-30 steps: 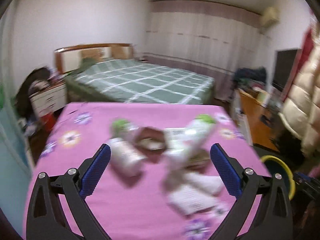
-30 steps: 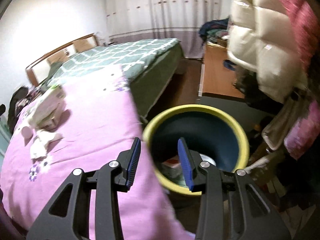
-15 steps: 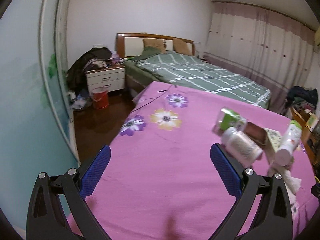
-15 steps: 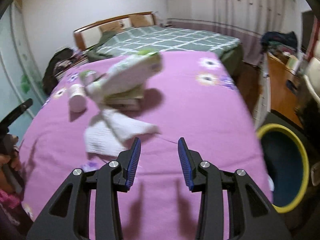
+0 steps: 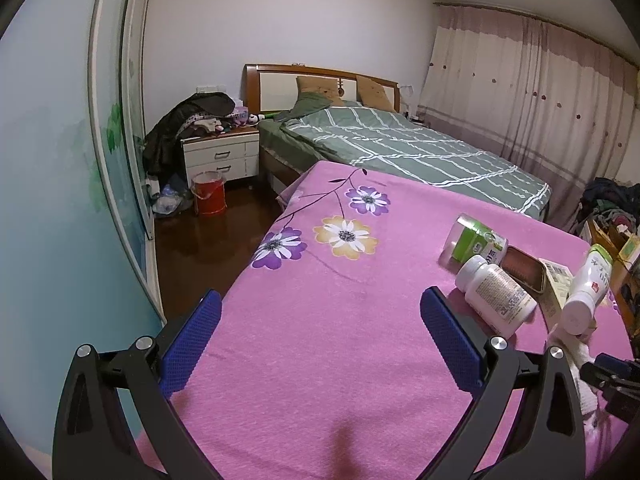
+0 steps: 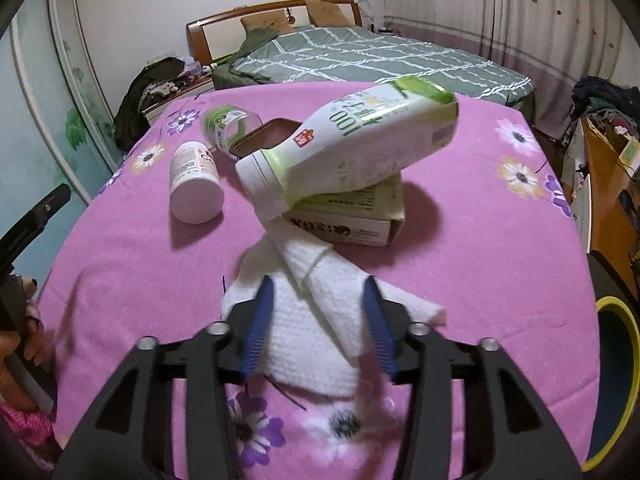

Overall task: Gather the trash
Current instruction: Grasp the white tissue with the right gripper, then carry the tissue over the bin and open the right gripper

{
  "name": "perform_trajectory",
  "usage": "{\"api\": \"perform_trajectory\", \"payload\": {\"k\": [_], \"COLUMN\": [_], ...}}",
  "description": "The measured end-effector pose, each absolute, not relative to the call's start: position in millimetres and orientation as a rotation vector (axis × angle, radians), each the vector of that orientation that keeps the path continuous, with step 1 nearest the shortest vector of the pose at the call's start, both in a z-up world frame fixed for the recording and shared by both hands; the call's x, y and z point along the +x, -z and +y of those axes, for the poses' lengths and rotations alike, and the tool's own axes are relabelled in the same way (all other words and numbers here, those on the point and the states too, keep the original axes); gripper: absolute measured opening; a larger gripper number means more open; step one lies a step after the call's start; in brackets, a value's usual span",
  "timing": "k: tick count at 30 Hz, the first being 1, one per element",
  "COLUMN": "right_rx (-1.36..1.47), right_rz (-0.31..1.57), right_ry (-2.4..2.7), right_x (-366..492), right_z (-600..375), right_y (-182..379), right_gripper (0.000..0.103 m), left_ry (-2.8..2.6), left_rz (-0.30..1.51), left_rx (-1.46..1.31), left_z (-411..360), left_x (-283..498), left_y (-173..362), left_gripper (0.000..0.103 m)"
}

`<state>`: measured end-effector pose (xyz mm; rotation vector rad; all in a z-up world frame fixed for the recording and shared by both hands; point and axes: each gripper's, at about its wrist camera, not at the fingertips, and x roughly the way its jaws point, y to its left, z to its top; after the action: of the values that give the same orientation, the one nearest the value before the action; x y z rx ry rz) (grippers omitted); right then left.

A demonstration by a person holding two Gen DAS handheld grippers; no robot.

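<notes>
Trash lies on a pink flowered bedspread point(image 6: 472, 216): a crumpled white paper towel point(image 6: 316, 292), a white-and-green bottle point(image 6: 352, 144) lying tilted on a flat carton point(image 6: 360, 220), a white pill bottle point(image 6: 194, 184), a green-labelled clear jar point(image 6: 224, 124) and a brown tin point(image 6: 264, 140). My right gripper point(image 6: 318, 320) is open, its jaws either side of the towel, just above it. My left gripper point(image 5: 320, 344) is open and empty over bare bedspread, left of the pill bottle point(image 5: 496, 296), jar point(image 5: 476, 240) and green-capped bottle point(image 5: 588, 292).
A yellow-rimmed dark bin point(image 6: 616, 380) stands on the floor off the bed's right edge. A second bed with a green cover point(image 5: 400, 148) lies beyond. A nightstand point(image 5: 220, 156), red bucket point(image 5: 208, 194) and sliding wardrobe door point(image 5: 60, 200) are at left.
My right gripper swung from over the bin back to the bed, came in low at the paper towel, and opened wider. My left gripper swung left off the trash pile, then held still.
</notes>
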<state>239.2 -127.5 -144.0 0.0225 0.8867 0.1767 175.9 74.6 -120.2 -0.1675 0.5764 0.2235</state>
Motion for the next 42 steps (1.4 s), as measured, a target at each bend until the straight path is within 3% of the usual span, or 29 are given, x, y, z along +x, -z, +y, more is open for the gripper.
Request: {"api": "perform_trajectory", "payload": {"k": [11,16,18,21,33,42], "right_rx": [-0.053,-0.062,-0.058,-0.048,0.032,0.135], "right_rz": [0.916,0.902,0.900,0.902,0.880,0.807], "right_ry": [-0.162,-0.158,-0.157,-0.160,-0.291,-0.101], "right_x": [243.7,242.1,241.5,240.1,192.1,167.0], "right_z": [-105.8,-104.7,-105.1,-106.9,-117.1,-198.2], "right_y": [160.4,161.3,160.5,159.3,135.3,114.4], "right_gripper": [0.055,0.037,0.020,0.010,0.008,0.008], "left_ry": [-0.218,-0.215,-0.215,-0.215,-0.218,-0.220], "left_rz": [0.583,0.578,0.576,0.577,0.579,0.576], "left_rx": [-0.230,-0.215,-0.212,-0.214,-0.215,-0.205], "left_z": [82.6,79.0,77.9,78.5,77.0,77.2], "left_x": [174.0,173.9,173.5,174.3,172.8,173.1], "left_y": [121.1,120.6,120.7,120.6,121.4,120.6], "left_gripper": [0.098,0.098,0.098,0.098,0.098,0.098]}}
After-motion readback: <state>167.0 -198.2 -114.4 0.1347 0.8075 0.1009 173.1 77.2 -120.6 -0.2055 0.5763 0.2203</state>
